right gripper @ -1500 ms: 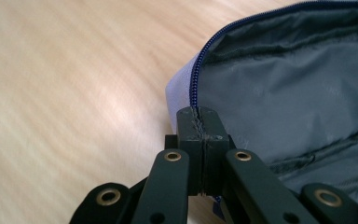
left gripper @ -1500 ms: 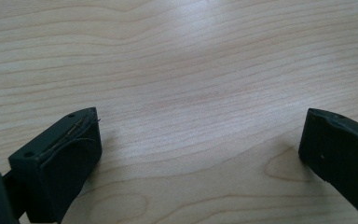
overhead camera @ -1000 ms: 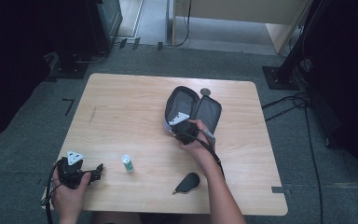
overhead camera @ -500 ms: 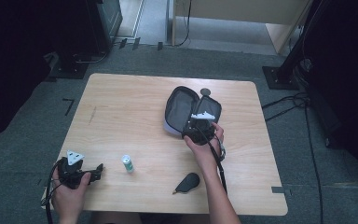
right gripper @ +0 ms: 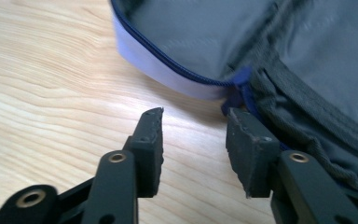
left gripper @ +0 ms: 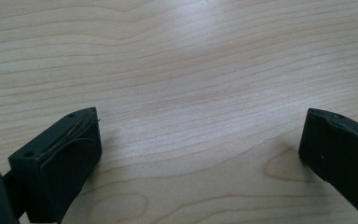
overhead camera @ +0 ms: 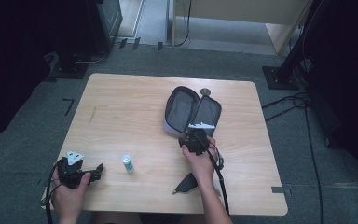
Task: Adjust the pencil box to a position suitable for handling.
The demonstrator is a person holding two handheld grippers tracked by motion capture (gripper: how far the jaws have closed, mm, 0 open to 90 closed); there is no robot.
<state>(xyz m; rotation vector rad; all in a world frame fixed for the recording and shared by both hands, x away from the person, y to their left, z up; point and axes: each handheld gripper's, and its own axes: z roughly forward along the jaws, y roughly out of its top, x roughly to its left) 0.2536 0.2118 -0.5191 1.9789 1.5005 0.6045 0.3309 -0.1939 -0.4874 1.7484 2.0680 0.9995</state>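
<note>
Two loose things lie on the bench [overhead camera: 121,107] short of the open grey pouch [overhead camera: 191,112]: a small white bottle [overhead camera: 127,163] and a dark tool [overhead camera: 185,183]. Right tongs [right gripper: 193,128], slightly parted, sit at the pouch's near edge; left tongs [left gripper: 198,140] rest spread wide, well apart. No label is readable.

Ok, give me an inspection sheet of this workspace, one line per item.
Surface: light wooden table, bare in the middle.
Job's things: grey zip case lying open, blue zipper, interior looks empty.
Clutter: small white bottle with green cap standing upright; black object at the near edge; small round dark object behind the case.
Grippers: right tool open at the case's near edge, holding nothing; left tool wide open over bare wood.
Cables: one trails from each tool; more on the floor at right.
Surroundings: grey carpet, dark stands.
</note>
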